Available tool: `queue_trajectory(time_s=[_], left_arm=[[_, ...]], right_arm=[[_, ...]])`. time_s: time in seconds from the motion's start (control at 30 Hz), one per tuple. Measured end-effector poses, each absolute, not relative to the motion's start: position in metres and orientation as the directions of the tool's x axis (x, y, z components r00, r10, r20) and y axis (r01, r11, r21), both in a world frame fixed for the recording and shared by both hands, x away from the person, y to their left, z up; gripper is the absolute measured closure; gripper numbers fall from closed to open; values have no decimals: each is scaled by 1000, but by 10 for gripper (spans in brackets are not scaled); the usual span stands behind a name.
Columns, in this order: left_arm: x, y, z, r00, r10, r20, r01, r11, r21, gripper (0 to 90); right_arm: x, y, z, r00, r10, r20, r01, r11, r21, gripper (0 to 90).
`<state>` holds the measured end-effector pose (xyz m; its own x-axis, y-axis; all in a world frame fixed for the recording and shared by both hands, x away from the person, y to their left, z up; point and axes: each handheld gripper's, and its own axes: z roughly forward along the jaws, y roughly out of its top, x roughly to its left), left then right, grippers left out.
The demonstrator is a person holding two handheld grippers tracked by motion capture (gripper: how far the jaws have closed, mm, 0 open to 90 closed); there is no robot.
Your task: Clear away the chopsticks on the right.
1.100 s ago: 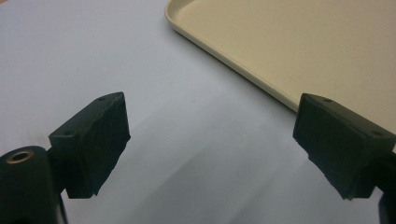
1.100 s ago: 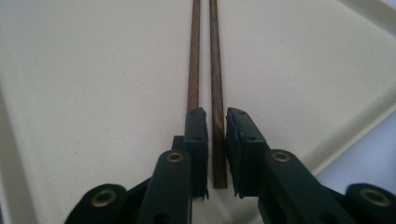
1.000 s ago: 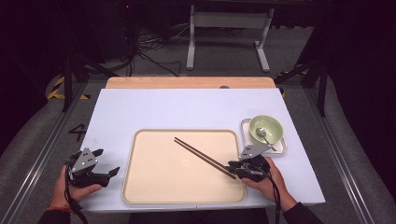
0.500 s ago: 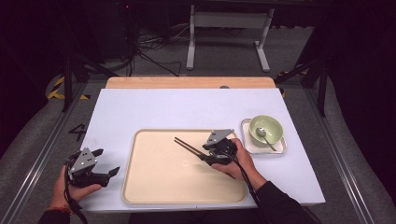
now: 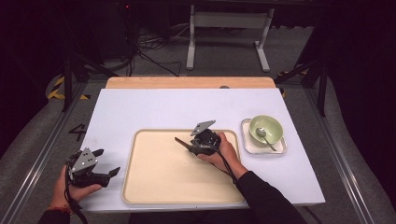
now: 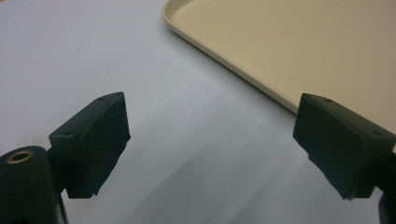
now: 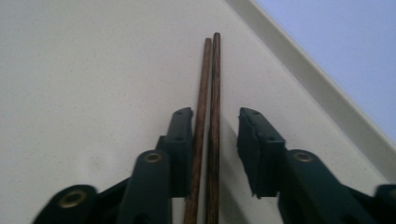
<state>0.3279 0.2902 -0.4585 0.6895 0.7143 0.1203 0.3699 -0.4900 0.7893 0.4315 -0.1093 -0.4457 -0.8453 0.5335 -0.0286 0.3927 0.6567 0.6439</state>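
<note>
Your right gripper (image 7: 215,135) straddles the chopsticks (image 7: 208,93) at mid-frame on the tray (image 7: 70,70), its jaws just closing, not yet clamped, lined up lengthwise to pinch both; your left gripper (image 6: 210,144) waits wide open.

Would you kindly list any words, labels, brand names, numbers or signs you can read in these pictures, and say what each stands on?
"4": a dark figure on the grey floor strip left of the table, read from the high view.
No other text: the tray, chopsticks, bowl, white dish and both grippers carry no readable print.
</note>
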Motion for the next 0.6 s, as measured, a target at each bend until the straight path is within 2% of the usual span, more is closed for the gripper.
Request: queue_trajectory(time_s=[0.1,0.6], left_arm=[[327,290,-458,690,714,120,367,-487,793,116],[326,288,-458,690,714,118,372,-490,788,116]], right_arm=[[430,-116,-445,-812,583,-13,438,625,646,792],[406,-166,-445,-734,679,4,519,558,648,775]])
